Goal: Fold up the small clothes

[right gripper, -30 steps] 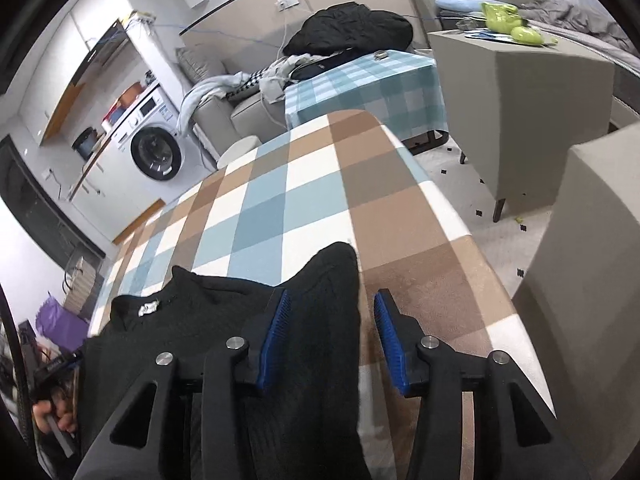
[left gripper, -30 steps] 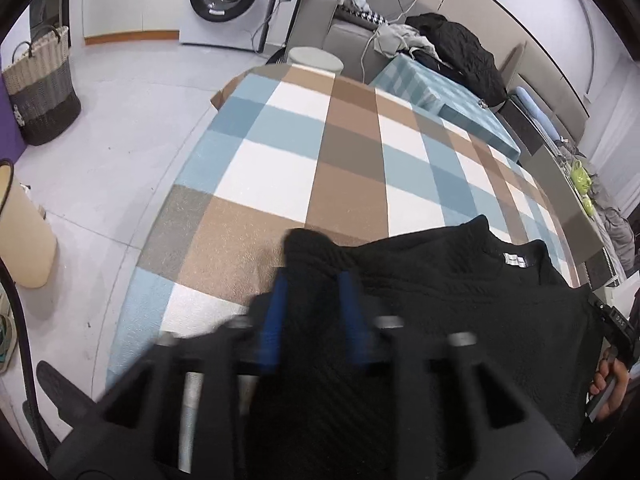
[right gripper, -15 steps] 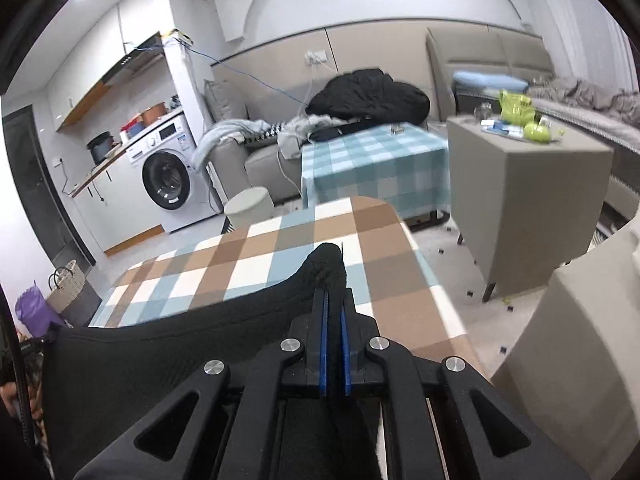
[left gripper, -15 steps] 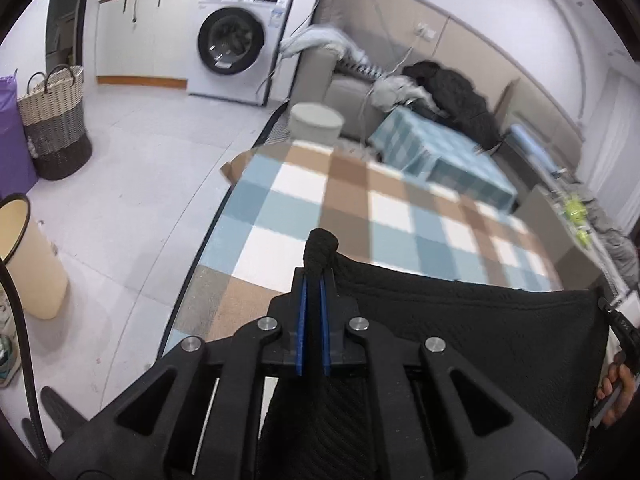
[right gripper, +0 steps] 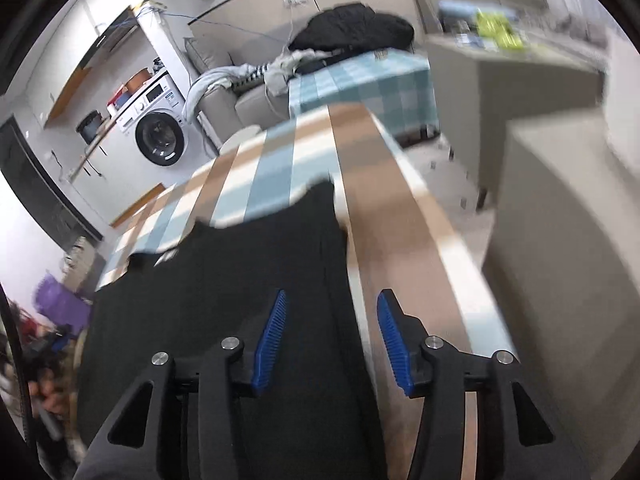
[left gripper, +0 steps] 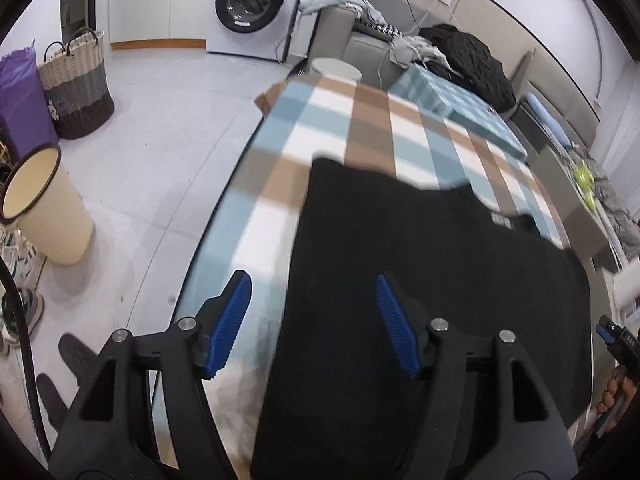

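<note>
A black knitted garment (left gripper: 420, 280) lies spread on the checked tablecloth (left gripper: 360, 120) of blue, brown and white squares, and everything here is placed from that cloth. The garment covers the cloth's near part, its far edge falling short of the cloth's far end, and a small pale label shows at its neckline in the left wrist view. The left gripper (left gripper: 312, 320) hangs above the near left part of the cloth with its blue-padded jaws opening; the garment's left edge runs between them, but neither pad presses on the fabric, so nothing is held. The right gripper (right gripper: 330, 340) hangs above the near right part of the cloth, its jaws likewise opening, with the garment's right edge between the pads and no pad bearing on it (both views are smeared by blur, so finer folds in the knit cannot be made out). Beyond the cloth's far end stand a washing machine (left gripper: 250, 4) and a grey sofa heaped with clothes (left gripper: 400, 40). On the floor off the cloth's left side are a cream bin (left gripper: 44, 208) and a woven basket (left gripper: 76, 84).
</note>
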